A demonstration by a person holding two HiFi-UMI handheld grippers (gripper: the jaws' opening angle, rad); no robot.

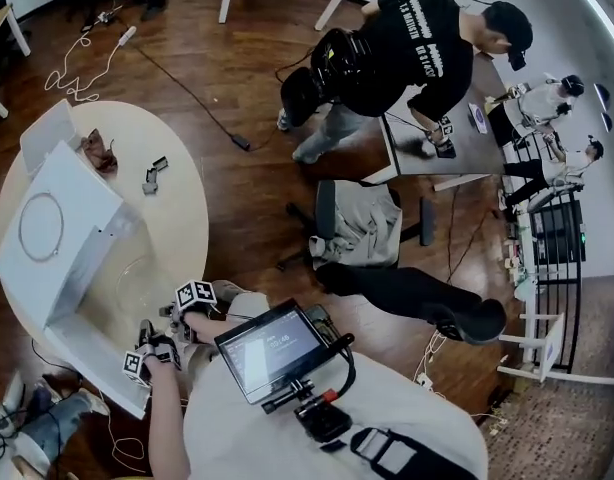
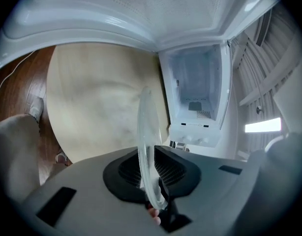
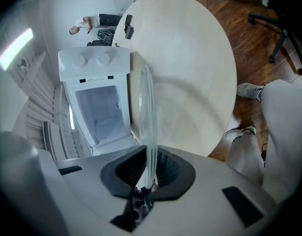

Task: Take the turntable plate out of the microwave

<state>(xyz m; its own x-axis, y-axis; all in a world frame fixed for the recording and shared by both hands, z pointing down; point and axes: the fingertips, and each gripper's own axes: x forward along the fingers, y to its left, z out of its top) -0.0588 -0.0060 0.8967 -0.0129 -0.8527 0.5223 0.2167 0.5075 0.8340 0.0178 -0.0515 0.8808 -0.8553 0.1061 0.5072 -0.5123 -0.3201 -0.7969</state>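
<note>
– Head view has us at the round table, with the microwave standing open on it. Where is the turntable plate?

– It is out of the oven. Both gripper views show it on edge above the tabletop, and the cavity behind it looks bare.

– And our tongs?

– Both are on it. Our left gripper is clamped on the rim, and our right gripper pinches the rim as well, with the glass running straight up between its jaws.

– What could go wrong from here?

– We judge the grip to be thin, since smooth glass is caught only at its edge. If one of our hands tilts or eases off, the plate could slide out and drop onto the table. If our hands drift apart or roll against each other, they would twist the glass and might crack it. The microwave is also close, so a careless swing could knock the rim against it.

– How does the plate look?

– It is clear, round and thin, with a slightly thicker rim. We see no chips on it. It is so transparent that it barely shows from above.
</note>
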